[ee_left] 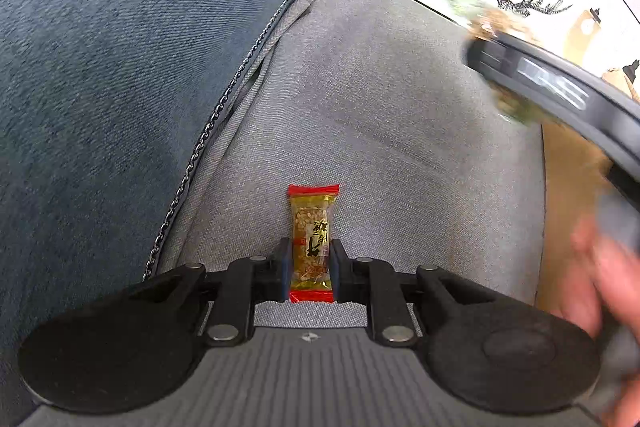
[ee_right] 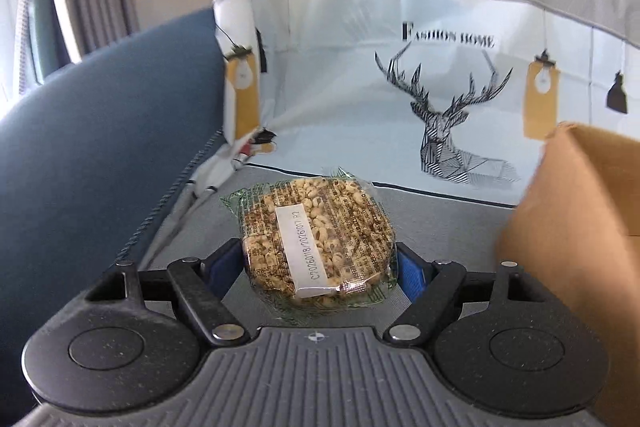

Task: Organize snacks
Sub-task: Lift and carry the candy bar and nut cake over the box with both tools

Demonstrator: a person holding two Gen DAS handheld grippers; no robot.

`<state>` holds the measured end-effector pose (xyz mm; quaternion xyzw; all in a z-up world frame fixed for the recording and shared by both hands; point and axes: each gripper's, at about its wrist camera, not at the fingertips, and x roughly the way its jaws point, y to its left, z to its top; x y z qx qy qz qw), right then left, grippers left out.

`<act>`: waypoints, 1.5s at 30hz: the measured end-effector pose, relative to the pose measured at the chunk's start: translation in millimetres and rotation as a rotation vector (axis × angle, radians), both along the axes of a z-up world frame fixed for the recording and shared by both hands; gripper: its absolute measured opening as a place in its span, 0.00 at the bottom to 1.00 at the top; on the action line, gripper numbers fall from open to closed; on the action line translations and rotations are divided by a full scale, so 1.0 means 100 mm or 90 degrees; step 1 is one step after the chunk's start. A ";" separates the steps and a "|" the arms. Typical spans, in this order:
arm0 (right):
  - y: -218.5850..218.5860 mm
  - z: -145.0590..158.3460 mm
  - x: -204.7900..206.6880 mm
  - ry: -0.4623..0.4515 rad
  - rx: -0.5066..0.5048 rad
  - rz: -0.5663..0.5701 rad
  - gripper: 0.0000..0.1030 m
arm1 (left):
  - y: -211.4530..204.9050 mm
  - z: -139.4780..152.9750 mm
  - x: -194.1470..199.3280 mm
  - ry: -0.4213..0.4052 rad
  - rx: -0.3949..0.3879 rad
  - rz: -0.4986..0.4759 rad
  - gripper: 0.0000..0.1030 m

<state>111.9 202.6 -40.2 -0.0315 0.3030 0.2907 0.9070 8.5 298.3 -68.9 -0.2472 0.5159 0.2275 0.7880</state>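
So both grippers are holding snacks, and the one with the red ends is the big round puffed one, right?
Not quite. The snack with red ends is a thin bar, not big and round; the left wrist view shows it in the left gripper. The big round puffed snack has a clear, green-edged wrapper and sits in the right gripper. Both grippers do hold snacks.

The grey sofa seat cushion carries a white storage bag with a deer print at its far side and a brown cardboard box at the right, beside the blue armrest at left.
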 end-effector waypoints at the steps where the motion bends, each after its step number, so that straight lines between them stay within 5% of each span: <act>1: -0.09 0.07 -0.08 -0.009 0.001 0.004 0.78 | 0.00 0.01 -0.01 -0.006 -0.006 0.004 0.19; 10: -0.91 0.56 -0.84 -0.128 -0.006 0.053 0.78 | -0.29 0.35 -0.23 -0.130 -0.030 -0.010 0.18; 18: -1.81 0.80 -1.02 -0.176 0.005 0.023 0.78 | -0.76 0.66 -0.29 -0.243 -0.023 -0.056 0.18; 34: -3.49 0.69 -0.74 -0.187 0.026 -0.128 0.78 | -1.58 1.06 0.04 -0.449 0.009 -0.162 0.18; 45: -3.88 0.57 -0.58 -0.162 0.061 -0.183 0.78 | -2.26 1.07 0.30 -0.493 0.034 -0.278 0.18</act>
